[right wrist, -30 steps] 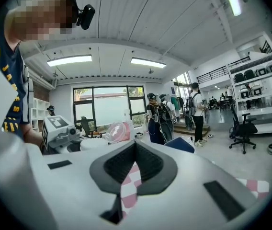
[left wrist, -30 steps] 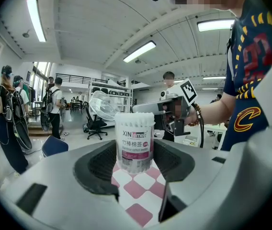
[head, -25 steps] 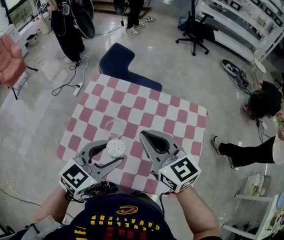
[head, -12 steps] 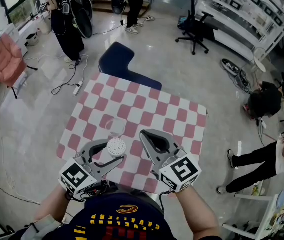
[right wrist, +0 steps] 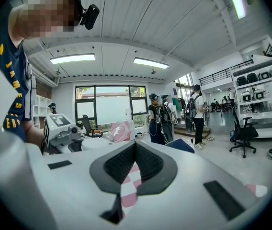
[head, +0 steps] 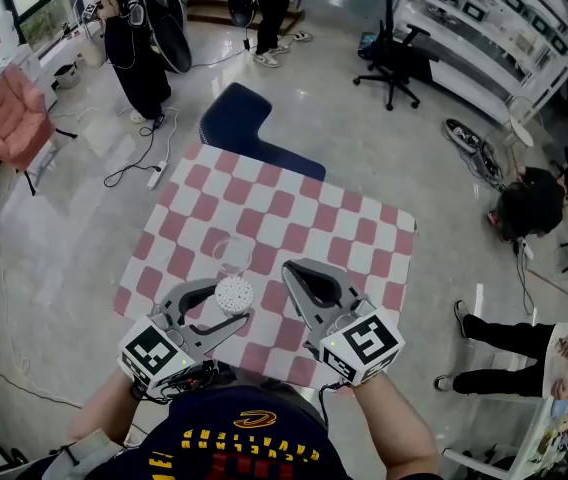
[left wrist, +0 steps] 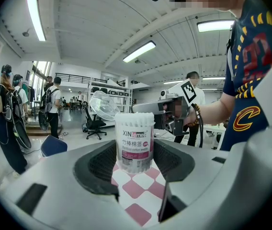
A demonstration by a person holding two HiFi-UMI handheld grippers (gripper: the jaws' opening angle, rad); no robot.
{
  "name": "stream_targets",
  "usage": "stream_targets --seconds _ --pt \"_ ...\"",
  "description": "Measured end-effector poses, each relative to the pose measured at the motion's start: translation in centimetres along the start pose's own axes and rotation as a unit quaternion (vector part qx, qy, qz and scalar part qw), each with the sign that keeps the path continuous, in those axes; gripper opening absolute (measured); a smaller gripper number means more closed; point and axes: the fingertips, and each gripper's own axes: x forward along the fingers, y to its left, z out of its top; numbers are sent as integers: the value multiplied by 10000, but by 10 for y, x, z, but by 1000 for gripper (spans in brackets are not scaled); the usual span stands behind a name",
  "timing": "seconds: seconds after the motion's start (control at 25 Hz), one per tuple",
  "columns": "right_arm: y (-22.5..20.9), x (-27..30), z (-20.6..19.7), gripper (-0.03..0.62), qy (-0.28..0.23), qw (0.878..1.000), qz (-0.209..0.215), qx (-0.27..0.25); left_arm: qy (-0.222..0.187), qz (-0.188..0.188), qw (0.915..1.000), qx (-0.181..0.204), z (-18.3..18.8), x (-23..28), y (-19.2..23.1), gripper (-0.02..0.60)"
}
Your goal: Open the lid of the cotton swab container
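Observation:
The cotton swab container (head: 232, 293) is a white tub packed with swabs, standing on the checked table (head: 294, 208). Its clear lid (head: 232, 253) is tipped up and back, still attached at the far side. My left gripper (head: 232, 301) is shut on the tub, a jaw pressing each side; in the left gripper view the labelled container (left wrist: 135, 145) fills the gap and the lid (left wrist: 102, 104) stands open behind it. My right gripper (head: 292, 271) is shut and empty, just right of the tub and apart from it. In its own view my right gripper (right wrist: 135, 146) shows both pads together.
The red-and-white checked table reaches away from me. A dark blue seat (head: 239, 118) stands at its far edge. People stand at the back left (head: 134, 38), and another person (head: 524, 338) is at the right. An office chair (head: 394, 58) and shelving (head: 504, 28) are further off.
Both grippers and the container have stayed still. Only the person at the right edge has shifted, moving down and to the right.

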Motion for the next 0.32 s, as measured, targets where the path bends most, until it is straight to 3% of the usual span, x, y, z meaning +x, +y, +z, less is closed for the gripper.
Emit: stream_targets --seconds 0.32 --pt "-3 4 -2 9 -4 10000 -3 -4 -19 -18 10000 10 -1 2 4 241"
